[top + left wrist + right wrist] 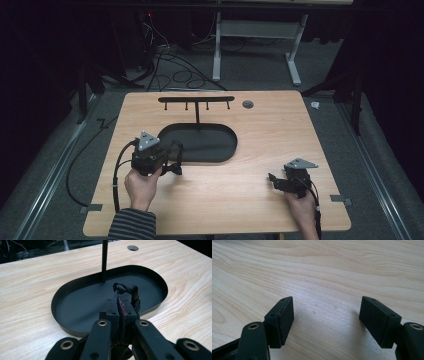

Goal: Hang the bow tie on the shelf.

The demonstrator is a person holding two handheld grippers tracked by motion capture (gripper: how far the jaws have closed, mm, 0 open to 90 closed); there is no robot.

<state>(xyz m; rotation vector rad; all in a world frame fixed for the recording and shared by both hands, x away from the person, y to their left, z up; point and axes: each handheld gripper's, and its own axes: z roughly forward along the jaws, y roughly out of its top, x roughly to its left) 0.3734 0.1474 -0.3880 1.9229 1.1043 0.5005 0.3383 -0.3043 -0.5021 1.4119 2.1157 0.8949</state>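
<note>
1. Left gripper (120,307) has its jaws pressed together on a thin dark strap (127,291), which loops up past the tips.
2. Just ahead lies the black oval tray (220,152); its upright post (104,261) carries a hook bar (196,99) beyond and above.
3. Right gripper (325,315), spread and holding nothing, rests on the table (260,125) well apart, so the left is nearer the hooks.
</note>
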